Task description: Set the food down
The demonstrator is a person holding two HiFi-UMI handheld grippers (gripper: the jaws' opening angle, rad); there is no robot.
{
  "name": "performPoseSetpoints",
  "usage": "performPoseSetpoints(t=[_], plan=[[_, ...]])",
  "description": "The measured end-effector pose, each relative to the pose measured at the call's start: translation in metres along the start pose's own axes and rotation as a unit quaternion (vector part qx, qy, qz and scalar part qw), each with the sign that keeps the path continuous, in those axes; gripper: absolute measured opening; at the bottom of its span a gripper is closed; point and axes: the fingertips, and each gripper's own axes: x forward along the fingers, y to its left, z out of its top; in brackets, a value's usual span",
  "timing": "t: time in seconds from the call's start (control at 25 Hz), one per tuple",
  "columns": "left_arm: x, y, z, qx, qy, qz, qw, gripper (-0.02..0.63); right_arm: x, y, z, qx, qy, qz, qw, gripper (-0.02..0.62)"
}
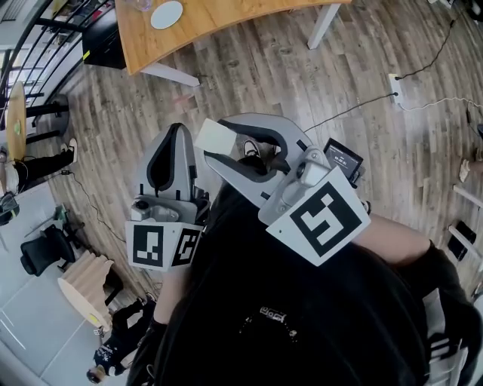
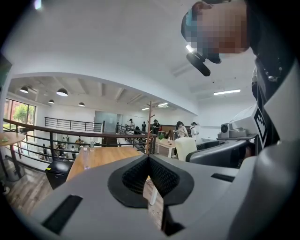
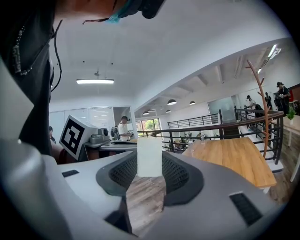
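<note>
The food is a pale cream block (image 1: 216,138), pinched at the tips of my right gripper (image 1: 220,145), which is shut on it high above the wooden floor. In the right gripper view the block (image 3: 150,152) stands upright between the two dark pads of the right gripper (image 3: 149,165). My left gripper (image 1: 179,128) hangs just left of it, shut with nothing inside; its tips meet in the left gripper view (image 2: 149,158). That view also shows the block (image 2: 185,148) off to the right. A wooden table (image 1: 196,30) lies ahead, beyond both grippers.
A white plate (image 1: 167,14) sits on the table, and a clear bottle (image 2: 86,157) stands near its edge. White table legs (image 1: 323,26), cables and a power strip (image 1: 394,84) cross the floor. A black railing (image 1: 45,45) runs along the left. People stand far off.
</note>
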Motion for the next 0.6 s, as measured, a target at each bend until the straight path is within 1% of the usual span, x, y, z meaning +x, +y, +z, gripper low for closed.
performPoseSetpoints(t=[0.24, 0.48, 0.6], plan=[[0.010, -0.013, 0.003, 0.011, 0.003, -0.010, 0.9999, 0.003, -0.004, -0.006, 0.004, 0.002, -0.015, -0.007, 1.000, 0.169], [0.014, -0.021, 0.005, 0.007, -0.009, -0.004, 0.9999, 0.003, -0.011, -0.006, 0.005, 0.001, -0.024, -0.008, 1.000, 0.168], [0.018, -0.026, 0.006, 0.012, -0.009, -0.011, 0.9998, 0.003, -0.013, -0.009, 0.006, 0.000, -0.028, -0.008, 1.000, 0.169]])
